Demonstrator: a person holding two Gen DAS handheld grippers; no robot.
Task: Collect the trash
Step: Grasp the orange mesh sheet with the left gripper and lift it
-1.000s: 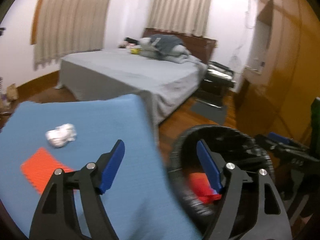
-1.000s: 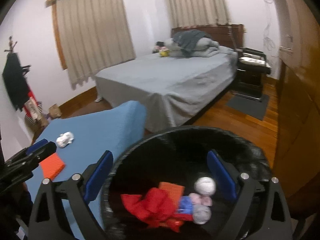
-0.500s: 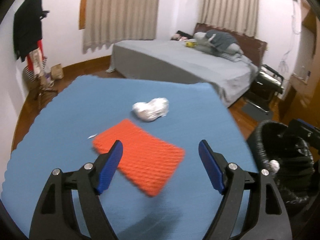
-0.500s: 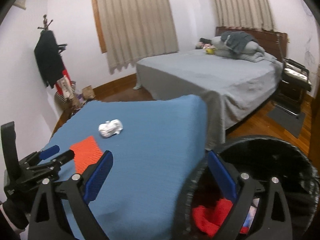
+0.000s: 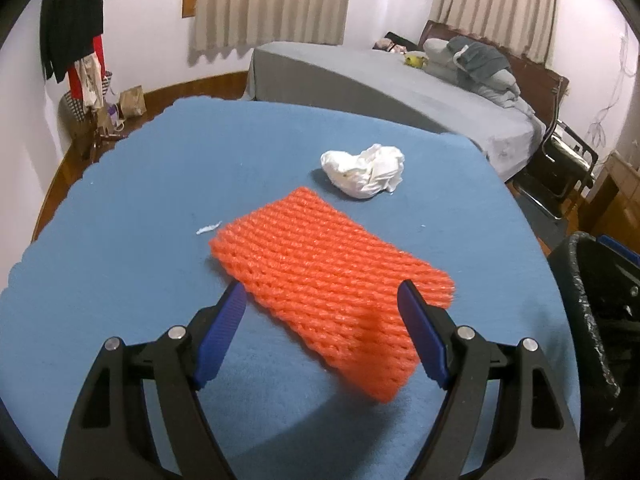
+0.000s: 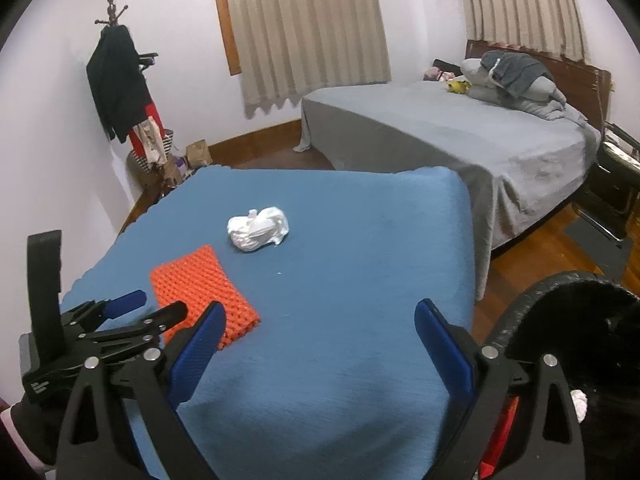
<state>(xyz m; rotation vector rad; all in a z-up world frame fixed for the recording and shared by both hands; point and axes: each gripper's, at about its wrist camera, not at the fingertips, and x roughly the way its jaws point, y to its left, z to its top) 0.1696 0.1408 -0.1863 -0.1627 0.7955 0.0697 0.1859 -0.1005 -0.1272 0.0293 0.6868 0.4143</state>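
Left claw (image 5: pixel 320 312) hovers low over the blue table (image 5: pixel 140 200), jaws wide, blue pads either side of the near end of the orange foam net (image 5: pixel 328 280), not touching it. Net lies flat on the table; crumpled white tissue (image 5: pixel 366 172) sits just beyond it, apart, w/ a tiny white scrap (image 5: pixel 208 229) near the net's left corner. Right claw (image 6: pixel 320 328) also spread wide, empty, above the table's near right part. Black-lined trash bin (image 6: pixel 560 300) stands beside the table's right edge, red & white bits inside. Bg: grey bed (image 6: pixel 460 136), coat rack (image 6: pixel 116 84) w/ dark clothes. No readable writing or labels on anything
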